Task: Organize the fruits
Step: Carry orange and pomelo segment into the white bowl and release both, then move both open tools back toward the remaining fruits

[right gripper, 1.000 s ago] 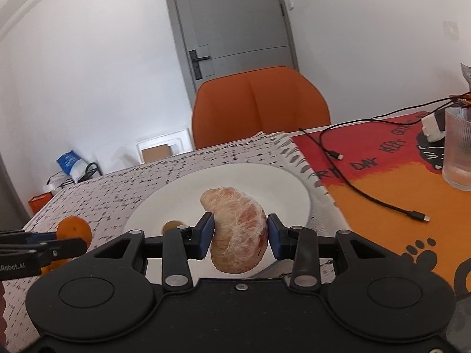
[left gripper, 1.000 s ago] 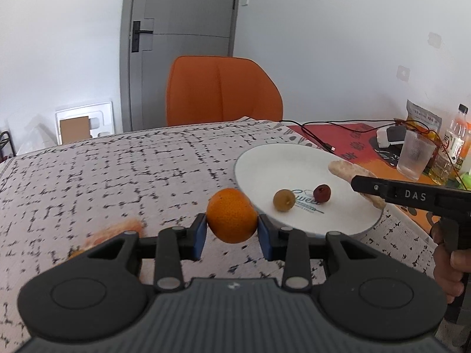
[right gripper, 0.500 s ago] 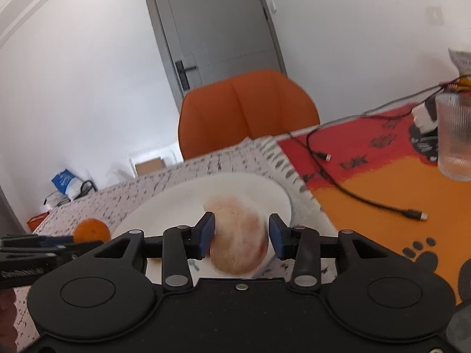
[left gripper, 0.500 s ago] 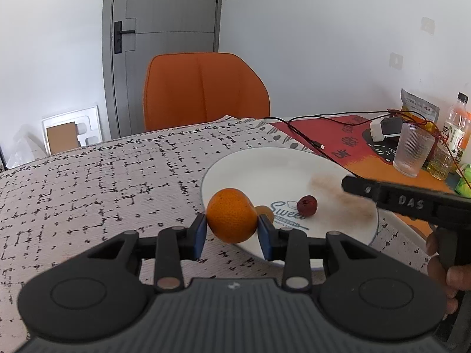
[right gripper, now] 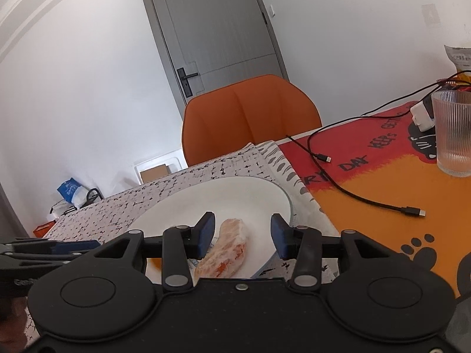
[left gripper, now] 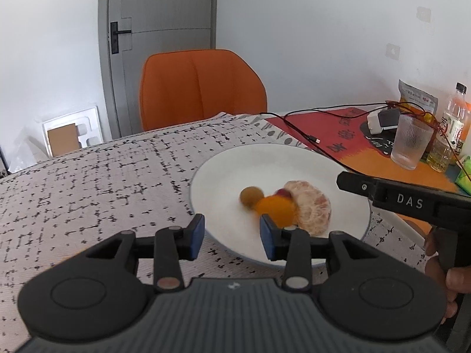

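Fruit sits together on the white plate (left gripper: pixel 223 158), and both of my grippers are parted above it. My left gripper (left gripper: pixel 232 235) has its blue pads spread and still opening, with nothing pressed between them; the small orange (left gripper: pixel 275 207), blurred, lies on the plate just beyond the right-hand pad. My right gripper (right gripper: pixel 243 235) also stands apart, and the peeled citrus piece (right gripper: pixel 226 245) lies on the plate between its pads without either pad touching it. From the left view, that peeled piece rests against the orange, with a small brown fruit (left gripper: pixel 250 196) on the orange's other side and a dark red fruit (left gripper: pixel 283 192) half hidden behind it. The plate rests on a speckled grey tablecloth (left gripper: pixel 103 182). Further right lie an orange and red mat (right gripper: pixel 382 182), a black cable (right gripper: pixel 353 197) and a ribbed glass (right gripper: pixel 454 132). An orange chair (left gripper: pixel 203 88) stands beyond the table.
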Motion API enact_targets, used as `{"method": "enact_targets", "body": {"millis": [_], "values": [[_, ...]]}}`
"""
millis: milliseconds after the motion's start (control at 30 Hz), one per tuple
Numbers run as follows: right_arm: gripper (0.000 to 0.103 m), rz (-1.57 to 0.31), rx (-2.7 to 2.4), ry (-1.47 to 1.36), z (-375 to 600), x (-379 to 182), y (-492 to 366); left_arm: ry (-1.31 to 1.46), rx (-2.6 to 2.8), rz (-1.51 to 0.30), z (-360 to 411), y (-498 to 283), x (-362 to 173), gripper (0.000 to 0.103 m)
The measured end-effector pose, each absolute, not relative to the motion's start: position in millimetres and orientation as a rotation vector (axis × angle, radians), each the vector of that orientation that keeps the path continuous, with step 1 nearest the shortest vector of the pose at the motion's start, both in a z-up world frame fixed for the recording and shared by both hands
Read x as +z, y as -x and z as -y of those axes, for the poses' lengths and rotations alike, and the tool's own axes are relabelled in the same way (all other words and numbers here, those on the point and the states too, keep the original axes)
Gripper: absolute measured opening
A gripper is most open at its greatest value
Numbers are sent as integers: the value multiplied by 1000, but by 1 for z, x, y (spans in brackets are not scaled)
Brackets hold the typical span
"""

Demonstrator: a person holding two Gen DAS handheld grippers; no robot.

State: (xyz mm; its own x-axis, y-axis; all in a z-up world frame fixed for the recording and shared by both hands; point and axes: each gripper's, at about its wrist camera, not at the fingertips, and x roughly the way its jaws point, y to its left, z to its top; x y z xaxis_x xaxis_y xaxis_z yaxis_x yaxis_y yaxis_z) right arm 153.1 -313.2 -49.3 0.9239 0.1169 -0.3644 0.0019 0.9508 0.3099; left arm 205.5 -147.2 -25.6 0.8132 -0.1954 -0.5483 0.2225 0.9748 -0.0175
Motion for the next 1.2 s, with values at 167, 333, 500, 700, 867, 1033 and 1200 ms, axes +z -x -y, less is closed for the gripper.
{"method": "enact_targets", "body": {"millis": [167,333,500,700,867,1033,1200], "values": [[53,-396,70,-313,309,-49,-150,-40,-188,-574,131,-195,-21,41],[65,-405,76,-305,302,-48,-142,-16,-145,-575,114,-186,-19,52],[80,-431,67,-281,291,-47,-136,2,-98,-565,98,-174,-17,66],[96,-436,65,-253,275,-41,-125,-17,-44,-542,85,-156,-14,82],[103,-428,91,-222,264,-34,-118,3,-12,-530,74,-145,-13,86],[103,-429,101,-223,254,-30,-115,22,22,-534,61,-135,-14,88],[103,-436,122,-224,244,-29,-112,34,44,-526,48,-126,-11,89]]}}
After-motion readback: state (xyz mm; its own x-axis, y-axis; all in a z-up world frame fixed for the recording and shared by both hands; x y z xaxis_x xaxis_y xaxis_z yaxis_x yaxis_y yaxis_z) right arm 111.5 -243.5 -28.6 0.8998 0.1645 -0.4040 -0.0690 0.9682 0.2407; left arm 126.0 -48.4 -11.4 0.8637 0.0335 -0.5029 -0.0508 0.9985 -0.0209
